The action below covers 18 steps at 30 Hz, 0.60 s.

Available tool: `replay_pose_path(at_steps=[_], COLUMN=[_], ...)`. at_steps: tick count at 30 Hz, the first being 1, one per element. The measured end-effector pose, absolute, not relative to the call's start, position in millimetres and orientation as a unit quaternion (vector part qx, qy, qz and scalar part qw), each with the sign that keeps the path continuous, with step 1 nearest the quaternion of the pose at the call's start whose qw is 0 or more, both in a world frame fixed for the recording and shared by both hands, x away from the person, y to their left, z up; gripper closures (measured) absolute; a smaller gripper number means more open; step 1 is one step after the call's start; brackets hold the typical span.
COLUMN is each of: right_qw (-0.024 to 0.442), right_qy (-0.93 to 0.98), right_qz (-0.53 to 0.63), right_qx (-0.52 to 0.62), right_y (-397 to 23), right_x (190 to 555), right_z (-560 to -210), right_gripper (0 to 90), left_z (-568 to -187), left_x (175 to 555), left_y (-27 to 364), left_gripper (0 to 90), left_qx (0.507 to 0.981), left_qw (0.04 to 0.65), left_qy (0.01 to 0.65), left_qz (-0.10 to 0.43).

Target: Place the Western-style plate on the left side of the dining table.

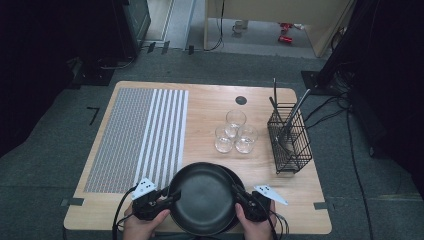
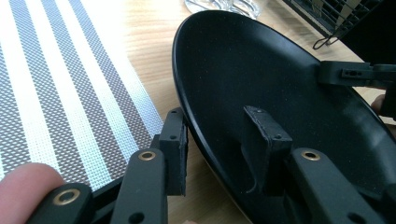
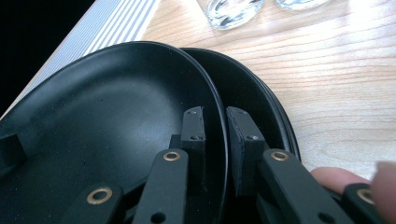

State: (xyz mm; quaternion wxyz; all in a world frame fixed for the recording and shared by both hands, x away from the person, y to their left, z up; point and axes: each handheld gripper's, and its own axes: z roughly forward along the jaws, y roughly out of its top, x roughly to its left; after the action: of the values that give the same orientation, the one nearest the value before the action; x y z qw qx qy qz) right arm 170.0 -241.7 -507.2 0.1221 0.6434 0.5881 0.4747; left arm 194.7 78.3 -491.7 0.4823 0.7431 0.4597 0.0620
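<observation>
The top black plate (image 1: 202,197) sits at the near edge of the wooden table (image 1: 210,105), right in front of me, and I have it by both sides. It is matte black, round and shallow, with a thin raised rim, and it looks tilted off the plate beneath.

My right gripper view tells me what the high view hardly does: under it lies a second black plate (image 3: 254,100), its rim peeking out to the right. There my right gripper (image 3: 215,119) has one jaw inside the top plate and the other outside its rim, in the gap above the lower plate, narrow and pinching the edge.

My left gripper view shows the opposite edge: my left gripper (image 2: 219,128) straddles the rim, one pad inside on the dish, the other outside just by the edge. The inner pad touches; whether the outer one presses I cannot tell.

From above, the striped placemat (image 1: 142,137) lies to the left, three clear glasses (image 1: 235,132) stand close together beyond the plates, and a black wire basket (image 1: 290,140) with utensils stands to the right.
</observation>
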Motion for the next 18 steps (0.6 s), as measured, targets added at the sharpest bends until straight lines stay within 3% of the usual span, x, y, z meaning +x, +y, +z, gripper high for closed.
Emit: replay_pose_path(at_steps=[18], right_qw=[0.148], right_qy=[0.619], right_qz=[0.450], right_qx=[0.626], right_y=[-233.4], right_x=[171.3], right_z=[-504.0], right_gripper=[76.4], left_z=[-489.9], left_x=[196.3], left_y=[81.1], left_gripper=[61.8], left_qx=[0.752], left_qw=[0.479], left_qy=[0.448], left_qz=[0.069])
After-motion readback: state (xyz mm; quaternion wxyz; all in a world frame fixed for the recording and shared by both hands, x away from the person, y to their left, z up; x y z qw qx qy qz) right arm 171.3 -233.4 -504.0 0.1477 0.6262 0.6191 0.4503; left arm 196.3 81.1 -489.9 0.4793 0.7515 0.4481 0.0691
